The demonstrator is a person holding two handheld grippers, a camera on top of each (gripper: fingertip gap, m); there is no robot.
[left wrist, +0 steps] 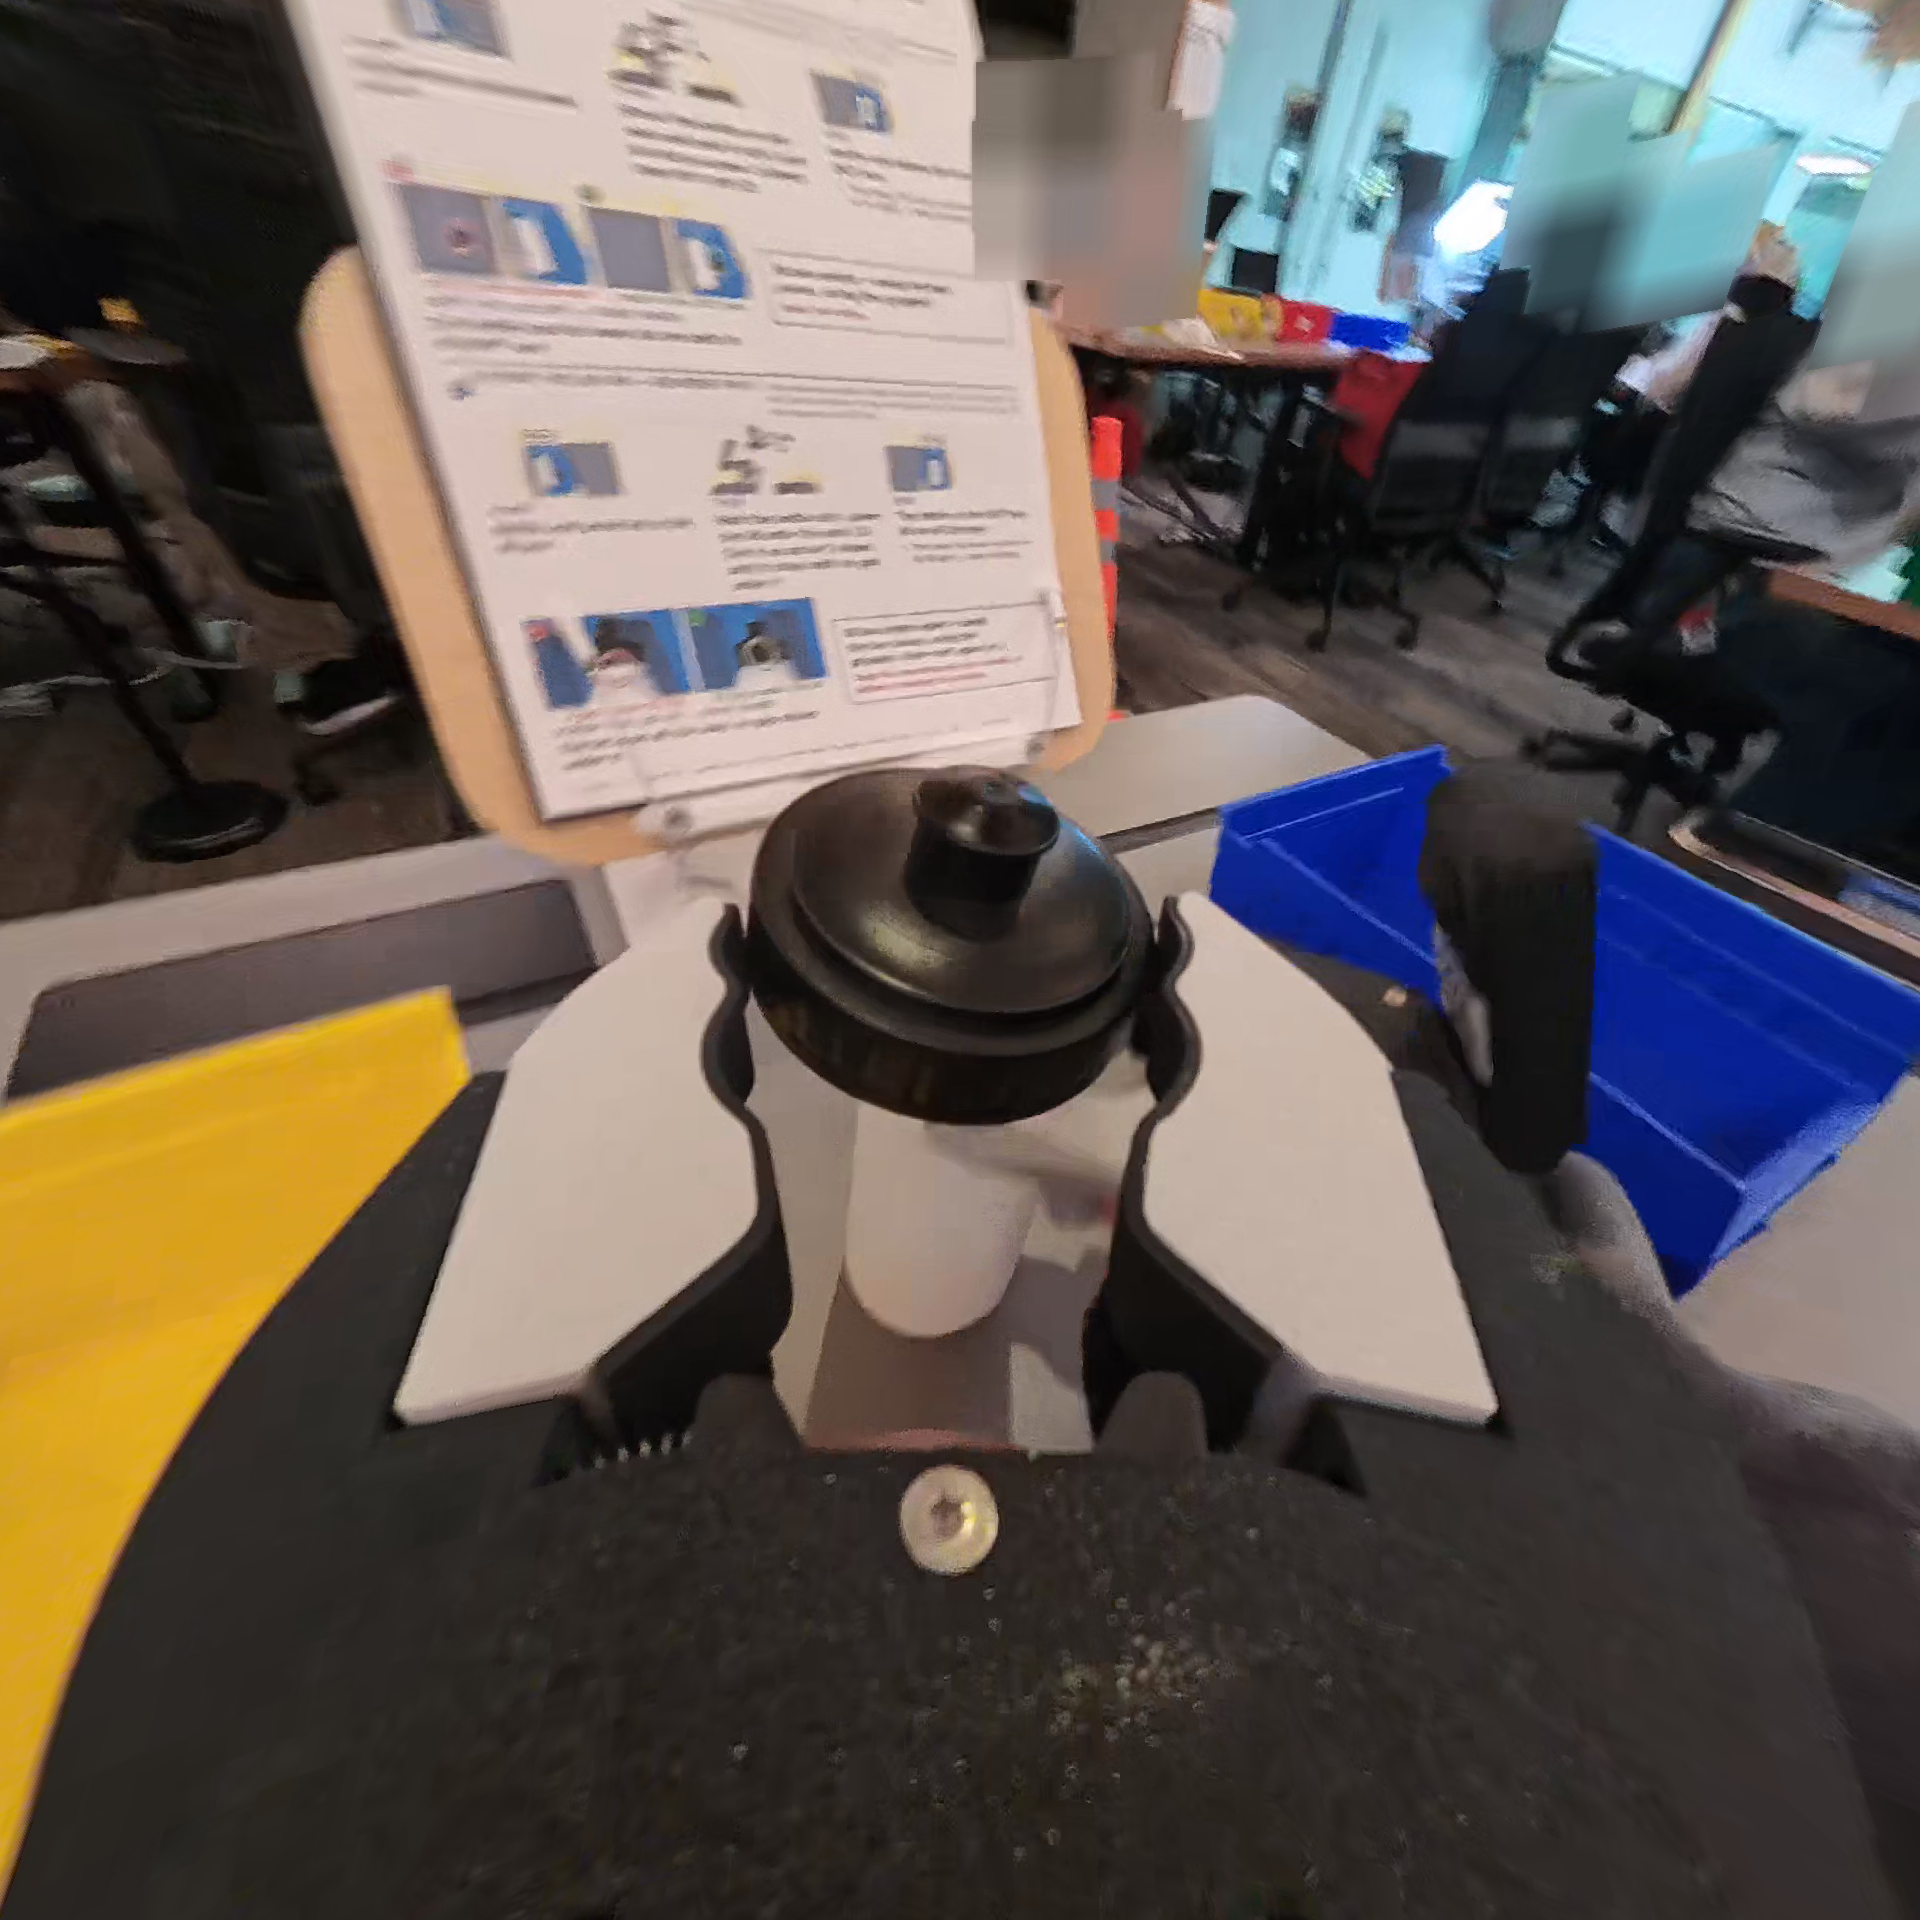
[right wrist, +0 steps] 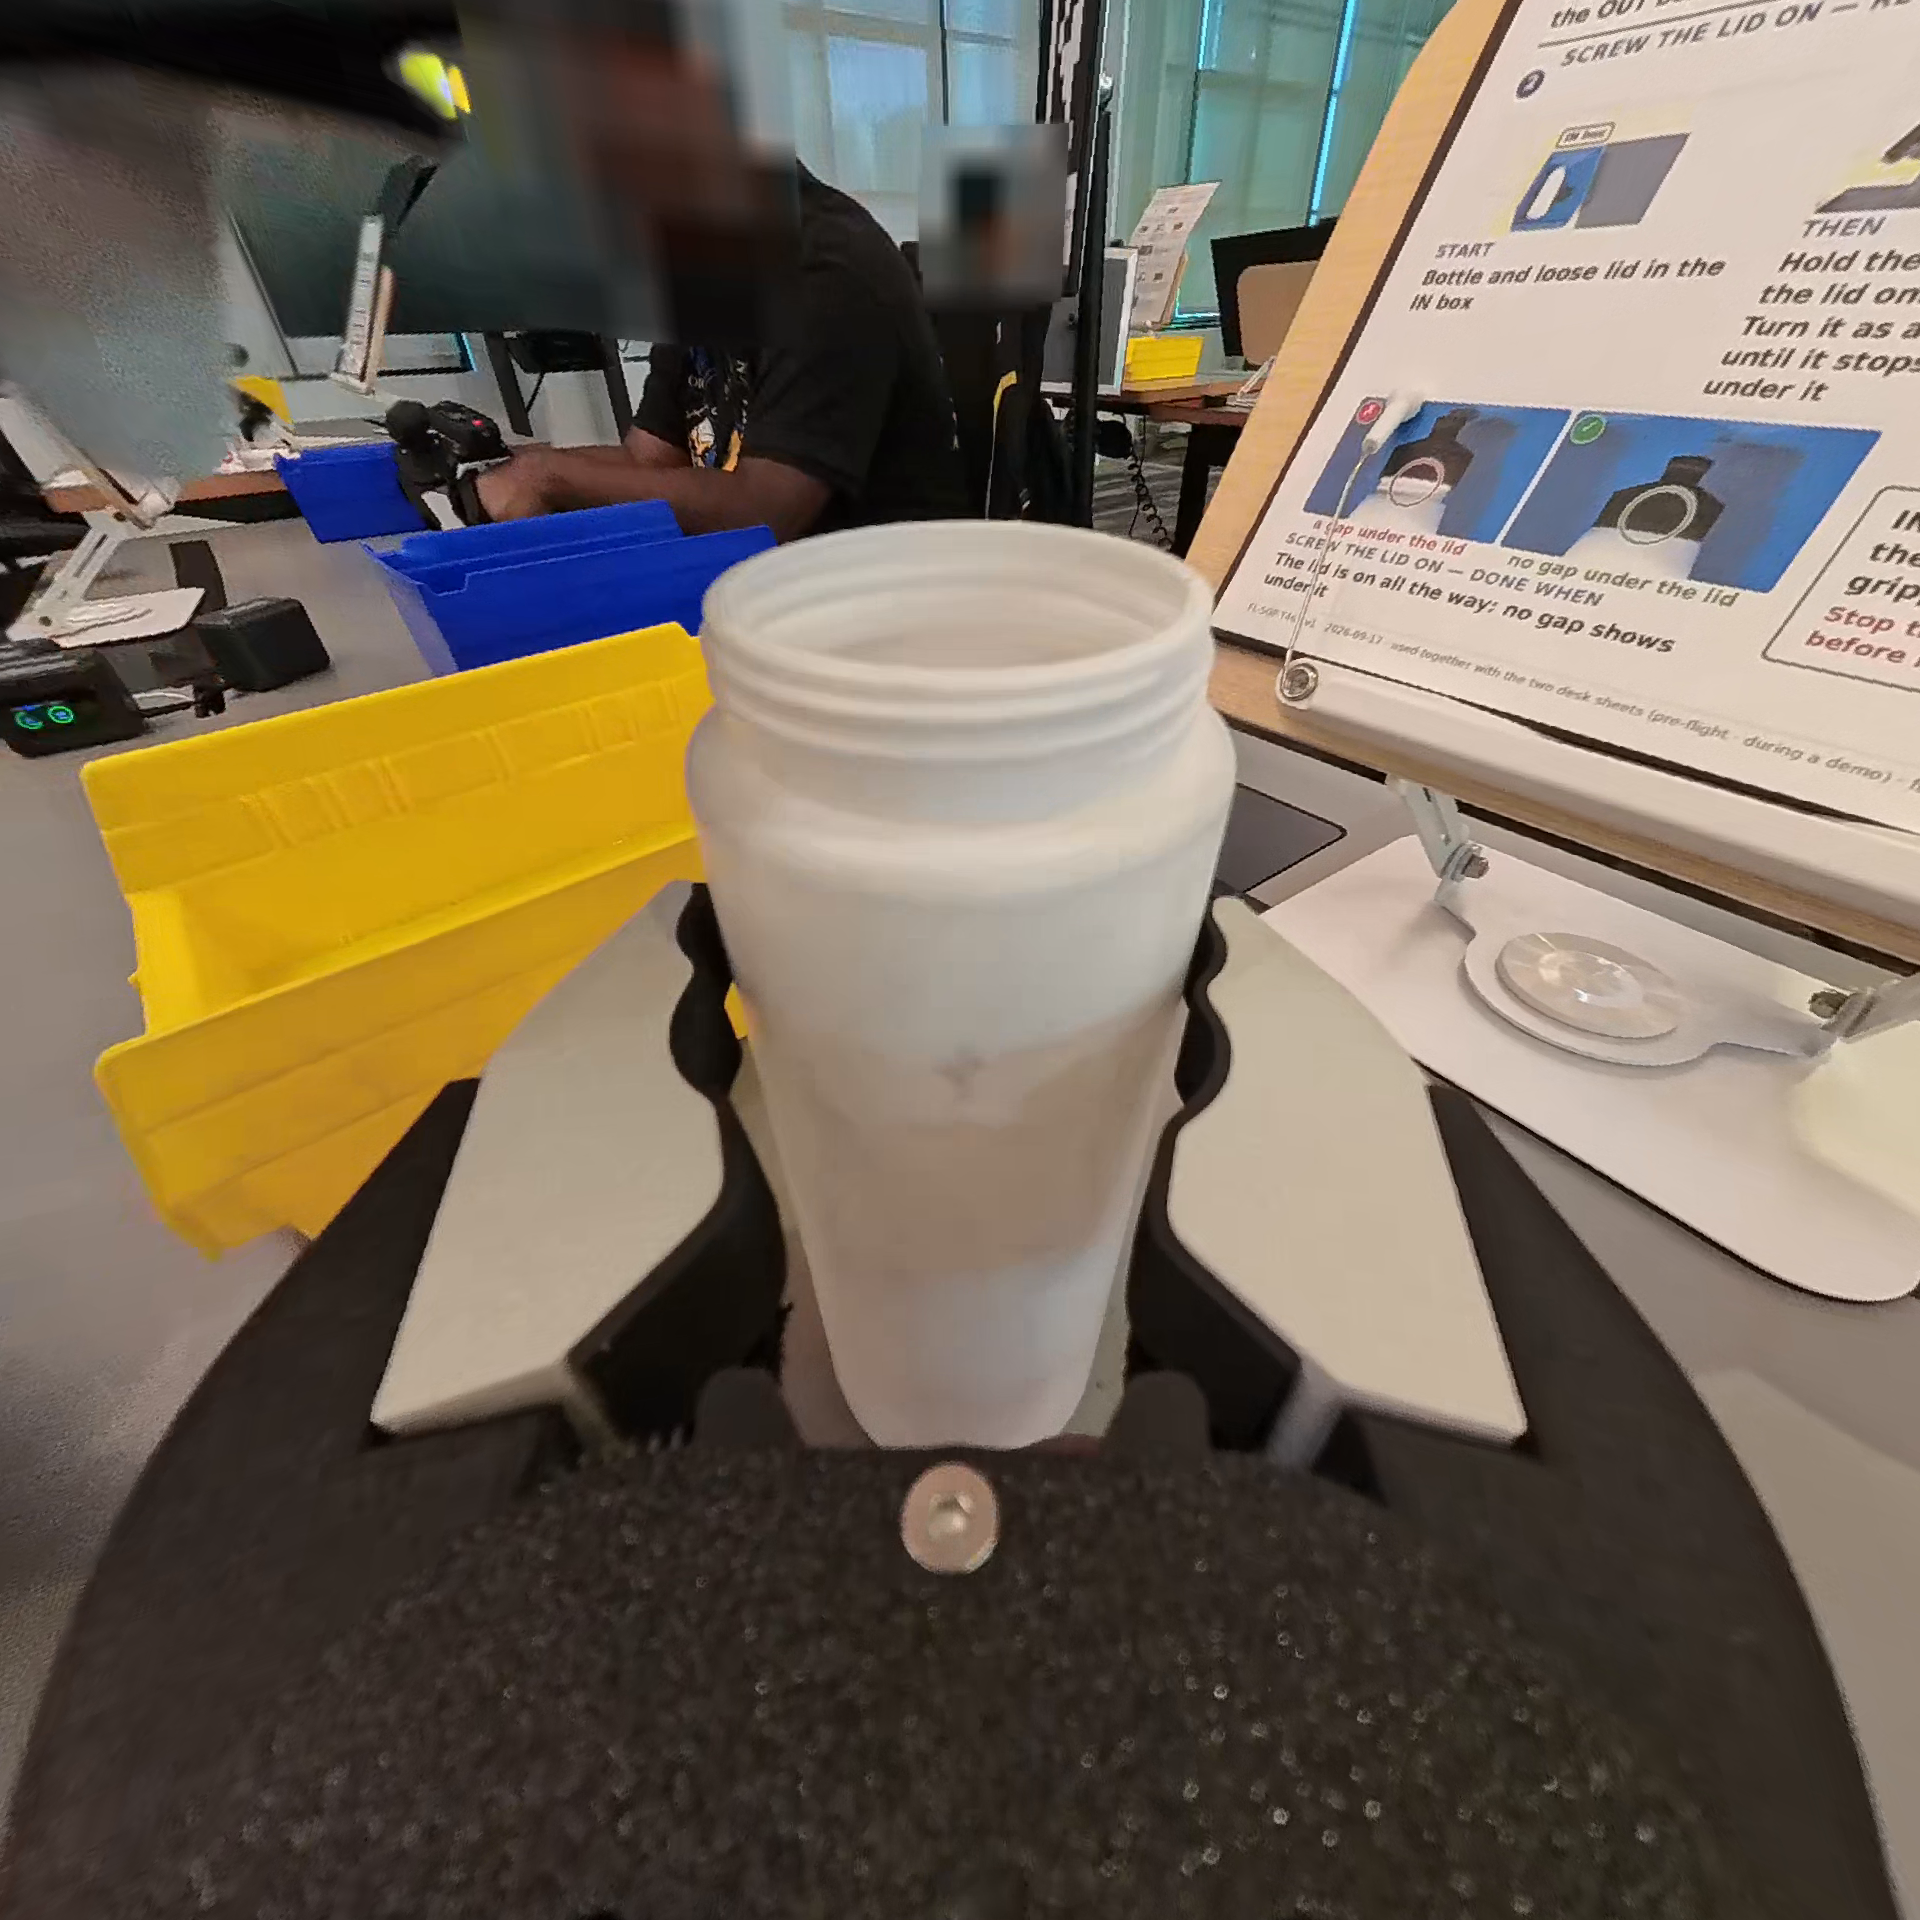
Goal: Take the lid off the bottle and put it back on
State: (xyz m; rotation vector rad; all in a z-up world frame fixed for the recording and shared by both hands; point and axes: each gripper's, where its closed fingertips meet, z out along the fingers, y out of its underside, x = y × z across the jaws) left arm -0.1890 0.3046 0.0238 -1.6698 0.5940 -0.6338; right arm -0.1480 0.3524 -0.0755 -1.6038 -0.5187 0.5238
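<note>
Grey laminate forms the desk (right wrist: 62, 1039) on which we see everything set out. A board (left wrist: 374, 540) on a stand carries printed sheets (left wrist: 727, 416) at the far edge of the desk, leaning back; its white base plate (right wrist: 1558, 1091) lies to the right in the right wrist view. A yellow bin (right wrist: 364, 935) sits on the left of that view, just beside the bottle, with a blue bin (right wrist: 571, 592) behind it. In the left wrist view we find another blue bin (left wrist: 1714, 1039) on the right and a yellow surface (left wrist: 156, 1195) at the left edge.

We hold the white bottle (right wrist: 966, 987) upright in the right hand-held gripper (right wrist: 956, 1039), whose fingers press on both sides of its body. Its threaded mouth is open, with no lid on it.

We hold the black lid (left wrist: 935, 956) in the left hand-held gripper (left wrist: 945, 997), clamped at its rim between the fingertips, tilted, its spout knob pointing up and away. Below the lid we see the bottle (left wrist: 935, 1226) as a white cylinder; whether the two touch we cannot tell. A black part of the other hand-held gripper (left wrist: 1517, 966) shows to the right.
</note>
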